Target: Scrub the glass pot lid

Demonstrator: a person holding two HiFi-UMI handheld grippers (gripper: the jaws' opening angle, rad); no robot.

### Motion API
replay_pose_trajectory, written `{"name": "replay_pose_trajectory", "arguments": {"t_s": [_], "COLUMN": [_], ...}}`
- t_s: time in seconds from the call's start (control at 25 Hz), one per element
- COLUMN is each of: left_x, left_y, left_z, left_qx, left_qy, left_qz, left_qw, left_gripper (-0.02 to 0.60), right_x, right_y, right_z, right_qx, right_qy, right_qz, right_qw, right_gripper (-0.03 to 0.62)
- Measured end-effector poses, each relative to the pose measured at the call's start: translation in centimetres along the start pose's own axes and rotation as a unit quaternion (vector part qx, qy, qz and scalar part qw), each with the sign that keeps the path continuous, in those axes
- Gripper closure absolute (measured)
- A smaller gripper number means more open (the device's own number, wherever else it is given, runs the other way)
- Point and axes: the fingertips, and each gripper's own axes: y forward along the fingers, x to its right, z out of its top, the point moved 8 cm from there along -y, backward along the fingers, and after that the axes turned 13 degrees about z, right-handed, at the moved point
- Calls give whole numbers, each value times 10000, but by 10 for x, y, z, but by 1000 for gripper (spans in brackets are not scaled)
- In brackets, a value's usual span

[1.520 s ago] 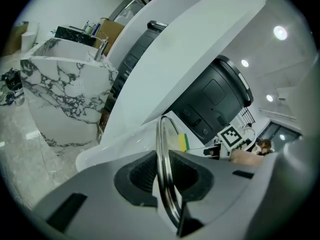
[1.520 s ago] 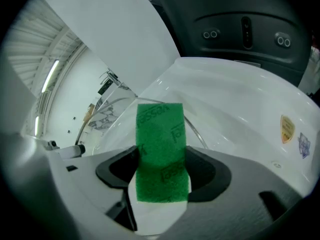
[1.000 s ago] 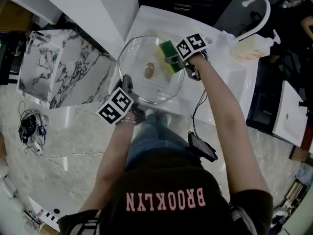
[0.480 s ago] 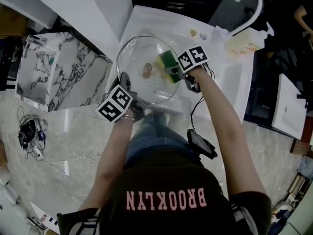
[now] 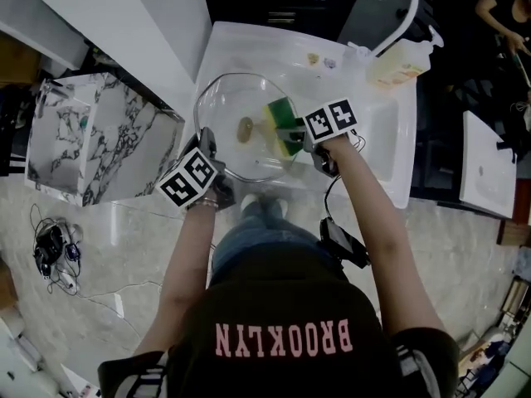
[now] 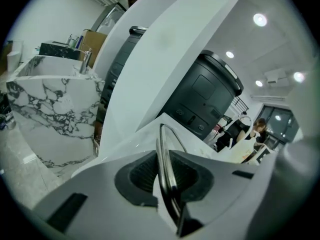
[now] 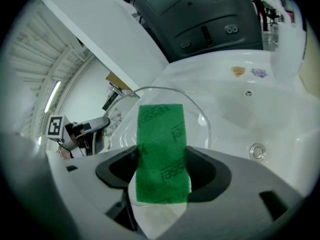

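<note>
Looking down in the head view, the glass pot lid (image 5: 236, 152) was held over the white sink (image 5: 377, 139), most likely so drips could fall in. Its edge was pinched by the left gripper (image 5: 206, 146).

In the left gripper view, the rim was clamped between the jaws, probably so it would not slip.

In the right gripper view, the green sponge (image 7: 160, 149) was squeezed by the right gripper (image 7: 161, 176), with the lid just ahead, ready for scrubbing.

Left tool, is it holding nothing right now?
No, the left tool is clamped on the metal rim of the glass lid.
</note>
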Motion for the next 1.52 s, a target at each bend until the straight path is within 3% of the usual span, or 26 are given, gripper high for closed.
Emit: {"name": "replay_pose_trajectory", "arguments": {"t_s": [0.28,0.56,0.72,0.92,1.28,1.4,1.52], "left_x": [20,46,70,111,172,196,225], "left_y": [19,35,41,45,55,53,43], "left_z": [24,45,57,68,61,53,45], "left_qx": [-303,-450,-380,-219,-450,-483,-370], "left_qy": [33,631,1263,2356,3473,3898,4462], "left_qz": [-368,-545,-690,-1076,-1473,-1671,-1921], "left_qw": [9989,9955,9889,9656,9250,9043,8733], "left_gripper": [534,534,534,534,534,534,534], "right_x": [-15,-23,-23,-24,-10,0,11], "right_y": [-49,-87,-101,-110,-157,-172,-189], "right_z": [-15,-33,-46,-58,-80,-89,-96], "right_qx": [1050,1783,2079,2270,2761,2871,2939], "right_qy": [190,345,469,501,693,816,878], "right_qz": [-89,-440,-621,-773,-1073,-1070,-1097], "right_qw": [9942,9824,9750,9695,9526,9484,9455], "right_gripper": [312,312,312,312,312,312,312]}}
